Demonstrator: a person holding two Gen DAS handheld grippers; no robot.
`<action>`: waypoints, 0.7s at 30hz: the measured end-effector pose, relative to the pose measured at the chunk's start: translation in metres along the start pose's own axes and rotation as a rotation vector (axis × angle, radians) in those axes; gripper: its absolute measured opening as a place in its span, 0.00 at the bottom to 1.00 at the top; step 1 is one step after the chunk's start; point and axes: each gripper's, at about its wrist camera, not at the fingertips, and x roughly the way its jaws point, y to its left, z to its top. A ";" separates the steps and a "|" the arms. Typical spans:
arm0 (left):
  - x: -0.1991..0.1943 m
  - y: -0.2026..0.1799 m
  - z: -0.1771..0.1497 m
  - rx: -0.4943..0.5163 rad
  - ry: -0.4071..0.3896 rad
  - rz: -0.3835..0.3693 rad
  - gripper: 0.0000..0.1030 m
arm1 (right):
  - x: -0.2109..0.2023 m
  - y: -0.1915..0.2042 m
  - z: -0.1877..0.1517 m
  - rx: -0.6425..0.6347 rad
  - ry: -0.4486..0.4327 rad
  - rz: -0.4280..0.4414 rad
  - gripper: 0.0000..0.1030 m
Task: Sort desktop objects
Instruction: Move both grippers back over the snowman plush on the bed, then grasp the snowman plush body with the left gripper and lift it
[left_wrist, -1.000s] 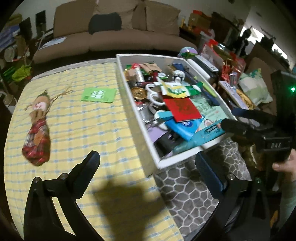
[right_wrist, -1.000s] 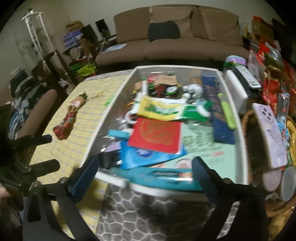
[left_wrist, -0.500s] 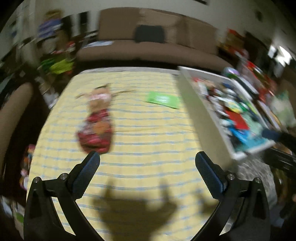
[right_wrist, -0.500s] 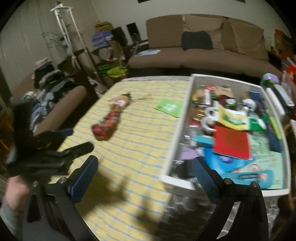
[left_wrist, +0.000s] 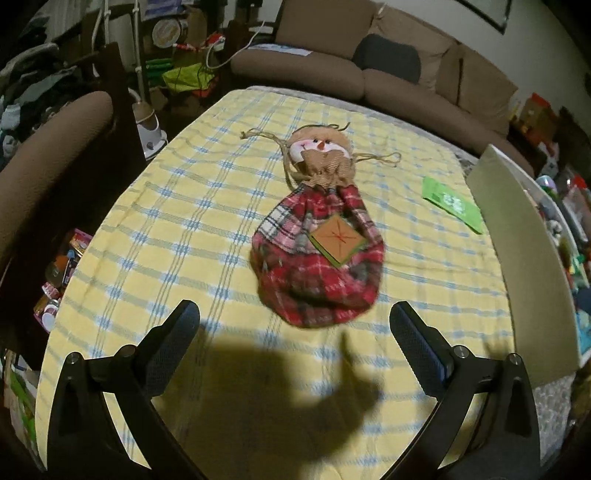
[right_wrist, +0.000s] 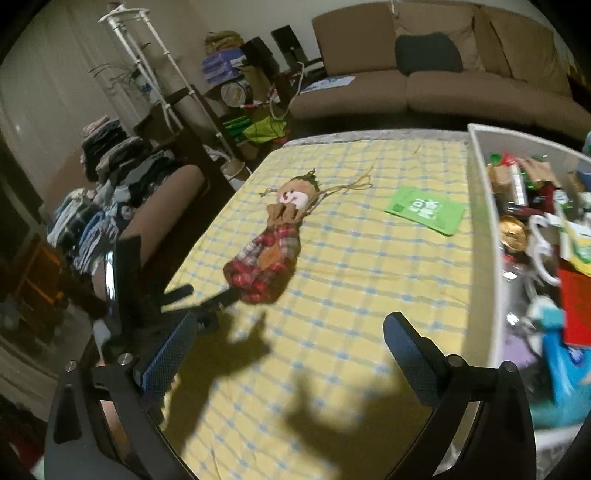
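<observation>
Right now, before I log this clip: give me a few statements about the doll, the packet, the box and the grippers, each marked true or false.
1. The left gripper is open and empty. True.
2. The doll lies inside the box. False: it lies on the cloth, apart from the box.
3. The green packet lies between doll and box. True.
4. The right gripper holds the packet. False: it is open and empty.
5. The box is empty. False: it is full of items.
</observation>
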 end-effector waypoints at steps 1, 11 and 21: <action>0.005 0.001 0.002 0.001 0.002 0.005 1.00 | 0.012 -0.001 0.008 0.006 0.006 -0.002 1.00; 0.041 0.007 0.017 0.006 0.030 0.007 1.00 | 0.114 -0.034 0.071 0.135 0.066 -0.080 0.99; 0.055 0.008 0.023 -0.032 0.057 -0.003 1.00 | 0.203 -0.022 0.110 0.103 0.135 -0.102 1.00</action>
